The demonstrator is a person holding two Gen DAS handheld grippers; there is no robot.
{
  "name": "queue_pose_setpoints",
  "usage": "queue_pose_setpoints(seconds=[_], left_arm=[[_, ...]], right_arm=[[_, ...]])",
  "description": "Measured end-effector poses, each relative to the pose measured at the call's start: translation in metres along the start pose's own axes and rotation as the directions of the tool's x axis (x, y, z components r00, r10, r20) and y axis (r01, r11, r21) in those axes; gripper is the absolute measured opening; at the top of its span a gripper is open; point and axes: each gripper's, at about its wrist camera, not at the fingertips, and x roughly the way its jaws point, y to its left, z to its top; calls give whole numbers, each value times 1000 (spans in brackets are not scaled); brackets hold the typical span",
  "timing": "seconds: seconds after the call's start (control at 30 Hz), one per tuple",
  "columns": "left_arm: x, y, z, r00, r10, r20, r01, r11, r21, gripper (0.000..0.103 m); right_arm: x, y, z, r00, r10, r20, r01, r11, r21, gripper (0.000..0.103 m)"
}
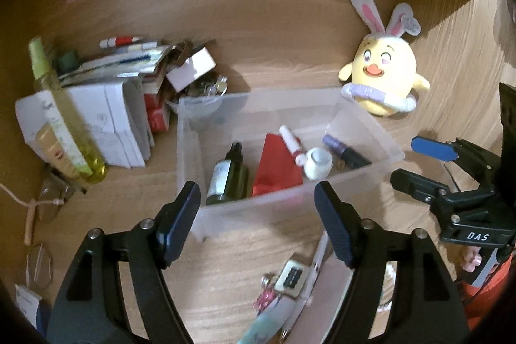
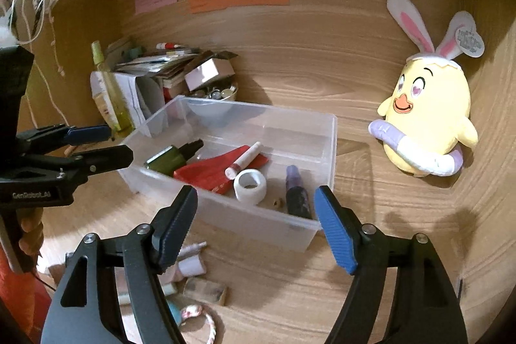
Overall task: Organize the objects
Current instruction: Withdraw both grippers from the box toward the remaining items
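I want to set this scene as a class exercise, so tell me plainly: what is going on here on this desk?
A person is tidying a wooden desk with two handheld grippers. Both the left gripper and the right gripper are open and empty, poised at the near edge of a clear plastic bin. The bin already holds a dark green bottle, a red packet, a white tube, a small white cup and a purple bottle. More small clutter lies loose in front, and a yellow plush chick sits at the right.

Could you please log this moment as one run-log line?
left gripper: open, empty | right gripper: open, empty | clear bin: green bottle, red pouch
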Motion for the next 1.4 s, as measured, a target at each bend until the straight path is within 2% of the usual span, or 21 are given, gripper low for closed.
queue_pose_setpoints(seconds=[0.37, 0.53, 0.67, 0.83, 1.03, 1.17, 1.27, 1.4], left_arm=[[13, 5, -38, 994, -1, -110, -1, 1000, -21, 73], [22, 3, -51, 985, -62, -163, 58, 998, -27, 73], [30, -2, -59, 978, -70, -198, 72, 997, 1, 72], [32, -6, -62, 977, -66, -204, 75, 996, 37, 71], [40, -11, -66, 970, -68, -234, 90, 992, 85, 64], [41, -14, -65, 974, -52, -218, 78, 990, 116, 59], [44, -13, -61, 975, -50, -217, 75, 991, 112, 57], [57, -8, -58, 970, -24, -242, 47, 995, 92, 44]], right_arm=[[16, 12, -41, 992, 30, -125, -31, 1000, -3, 72], [27, 14, -60, 981, 35, -191, -36, 999, 3, 72], [34, 17, -72, 971, 36, -237, -38, 999, -2, 72], [36, 23, -75, 966, 46, -254, -50, 999, -10, 72], [41, 30, -73, 960, 67, -271, -74, 997, -14, 72], [42, 31, -72, 961, 64, -269, -71, 997, -19, 72], [43, 30, -72, 963, 54, -264, -62, 998, -22, 65], [45, 26, -69, 963, 61, -261, -68, 998, -19, 55]])
